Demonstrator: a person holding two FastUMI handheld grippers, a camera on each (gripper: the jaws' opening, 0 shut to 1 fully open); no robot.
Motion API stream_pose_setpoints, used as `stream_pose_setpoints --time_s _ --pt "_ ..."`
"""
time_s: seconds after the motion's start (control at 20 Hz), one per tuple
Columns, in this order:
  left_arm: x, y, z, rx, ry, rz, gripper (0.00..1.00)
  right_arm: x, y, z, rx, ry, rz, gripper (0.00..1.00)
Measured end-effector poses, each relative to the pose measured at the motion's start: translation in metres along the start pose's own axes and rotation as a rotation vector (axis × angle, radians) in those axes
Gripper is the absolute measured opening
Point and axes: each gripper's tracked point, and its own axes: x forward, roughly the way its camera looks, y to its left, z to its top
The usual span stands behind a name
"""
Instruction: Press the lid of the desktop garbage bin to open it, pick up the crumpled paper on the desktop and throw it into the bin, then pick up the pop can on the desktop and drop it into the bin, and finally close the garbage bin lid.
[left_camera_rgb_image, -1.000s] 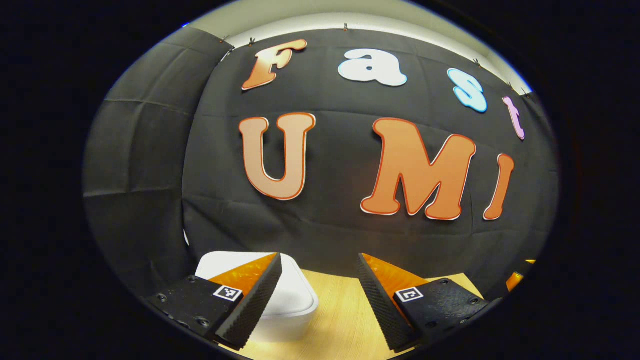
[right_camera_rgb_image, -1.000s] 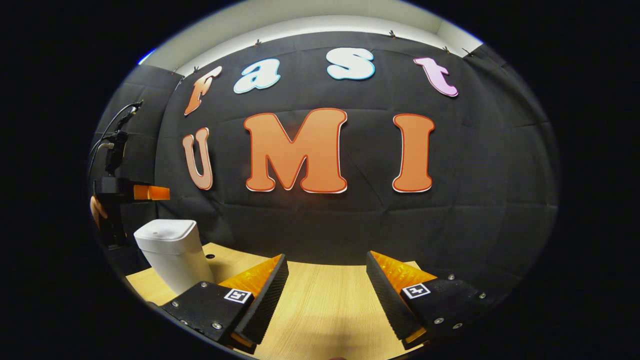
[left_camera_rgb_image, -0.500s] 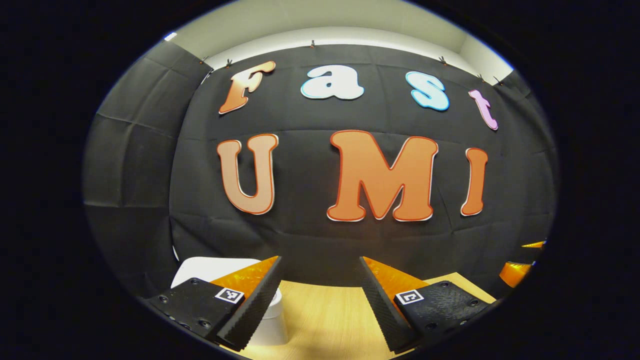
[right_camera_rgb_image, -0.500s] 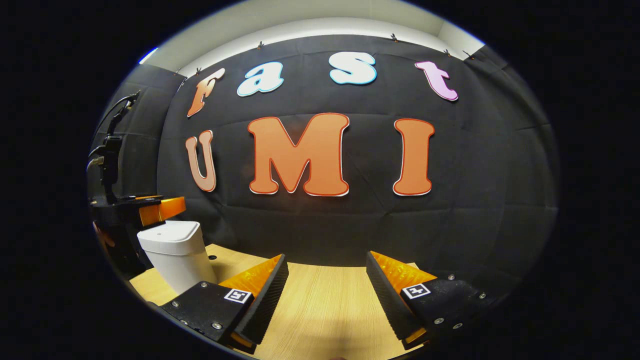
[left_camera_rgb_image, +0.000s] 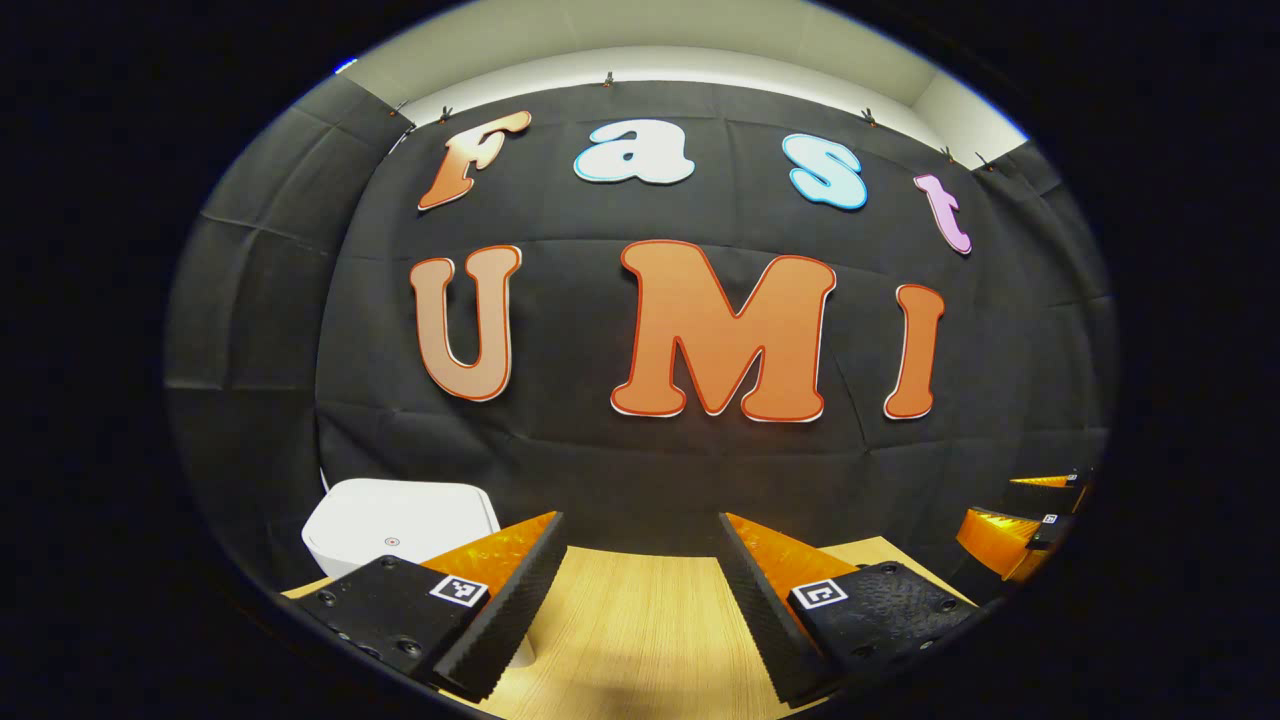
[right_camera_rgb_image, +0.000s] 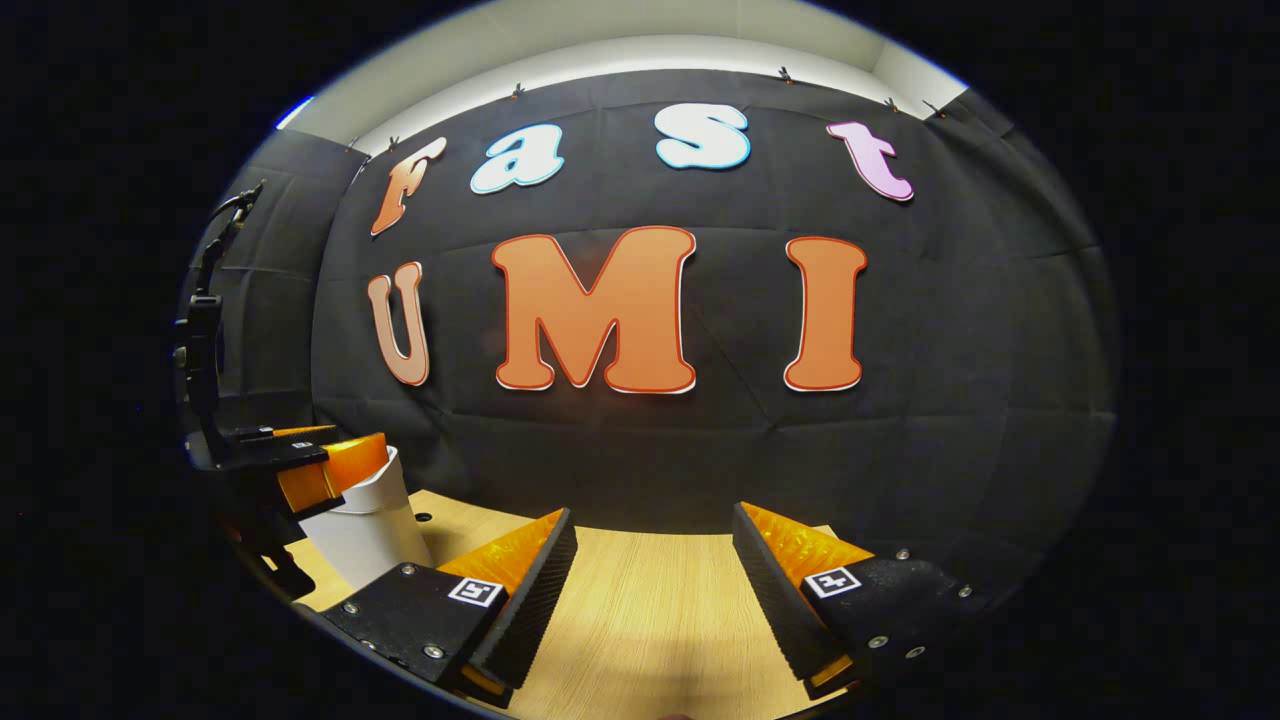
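Now, in the left gripper view, the left gripper hangs over the wooden desktop with its fingers spread wide, holding nothing; the white garbage bin, lid shut, stands behind its left finger. In the right gripper view, the right gripper gapes empty too, with the bin far left, partly behind the other gripper.

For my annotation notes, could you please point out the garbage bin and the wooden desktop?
garbage bin (left_camera_rgb_image: 395, 520): left gripper view, on its closed white lid.
wooden desktop (right_camera_rgb_image: 650, 610): right gripper view, bare surface between the claw's fingers.
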Motion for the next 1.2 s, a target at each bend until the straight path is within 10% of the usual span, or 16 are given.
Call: stream_pose_setpoints --time_s 1.2 --pt "-0.006 -0.019 -0.021 0.013 0.025 -0.039 0.94 0.004 0.009 -0.008 -0.012 0.019 -0.002 0.93"
